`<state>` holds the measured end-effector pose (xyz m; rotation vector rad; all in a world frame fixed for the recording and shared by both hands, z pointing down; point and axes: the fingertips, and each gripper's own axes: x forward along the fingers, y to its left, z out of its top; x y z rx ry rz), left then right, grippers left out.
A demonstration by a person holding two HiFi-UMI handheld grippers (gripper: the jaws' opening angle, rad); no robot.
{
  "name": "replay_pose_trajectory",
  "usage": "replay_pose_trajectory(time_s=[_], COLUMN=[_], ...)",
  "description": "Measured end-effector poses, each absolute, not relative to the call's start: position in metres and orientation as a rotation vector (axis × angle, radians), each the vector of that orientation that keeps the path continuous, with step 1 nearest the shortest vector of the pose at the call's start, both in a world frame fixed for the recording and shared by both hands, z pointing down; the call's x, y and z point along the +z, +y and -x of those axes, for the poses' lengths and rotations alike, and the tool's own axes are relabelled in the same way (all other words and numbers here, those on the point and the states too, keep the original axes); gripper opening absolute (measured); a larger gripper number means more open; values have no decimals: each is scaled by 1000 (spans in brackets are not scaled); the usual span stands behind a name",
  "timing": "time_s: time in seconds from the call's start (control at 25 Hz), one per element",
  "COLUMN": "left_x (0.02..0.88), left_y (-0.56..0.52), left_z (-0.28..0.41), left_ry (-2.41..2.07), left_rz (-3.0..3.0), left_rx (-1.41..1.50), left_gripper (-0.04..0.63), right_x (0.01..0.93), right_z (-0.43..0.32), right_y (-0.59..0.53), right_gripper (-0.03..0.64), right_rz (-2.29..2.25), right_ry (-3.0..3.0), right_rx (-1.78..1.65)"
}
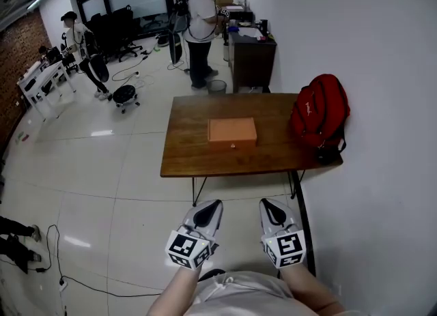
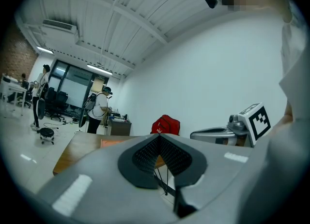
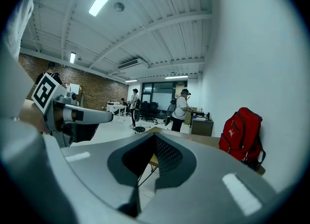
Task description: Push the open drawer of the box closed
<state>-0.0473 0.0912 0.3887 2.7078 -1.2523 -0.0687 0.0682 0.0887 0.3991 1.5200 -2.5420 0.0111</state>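
Note:
An orange box lies in the middle of the brown wooden table, with a small knob on the front face turned toward me. How far its drawer stands out I cannot tell from here. Both grippers hang well short of the table, above the floor near my body. My left gripper and right gripper are side by side, jaws closed tip to tip, holding nothing. In the left gripper view, the box shows as an orange strip past the left gripper. The right gripper points toward the table.
A red backpack sits on the table's right end against the white wall. Behind the table stand a dark cabinet, a waste bin and a person. Another person and office chairs are far left. A cable crosses the floor.

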Motion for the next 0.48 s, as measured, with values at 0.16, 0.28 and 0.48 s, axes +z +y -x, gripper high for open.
replay_pose_trajectory(time_s=[0.16, 0.28, 0.48], left_x=[388, 388, 388], left_y=[92, 91, 93], left_z=[50, 48, 44], left_ry=[-1253, -1251, -1247], left_rz=[-2708, -2710, -2713], left_rx=[-69, -73, -76], left_gripper=[6, 6, 6], right_x=[398, 399, 398], right_z=[-66, -67, -72], right_y=[89, 89, 91], right_gripper=[6, 6, 6], right_rz=[-1523, -1528, -1537], right_ry=[-2545, -2545, -2545], right_rx=[7, 13, 16])
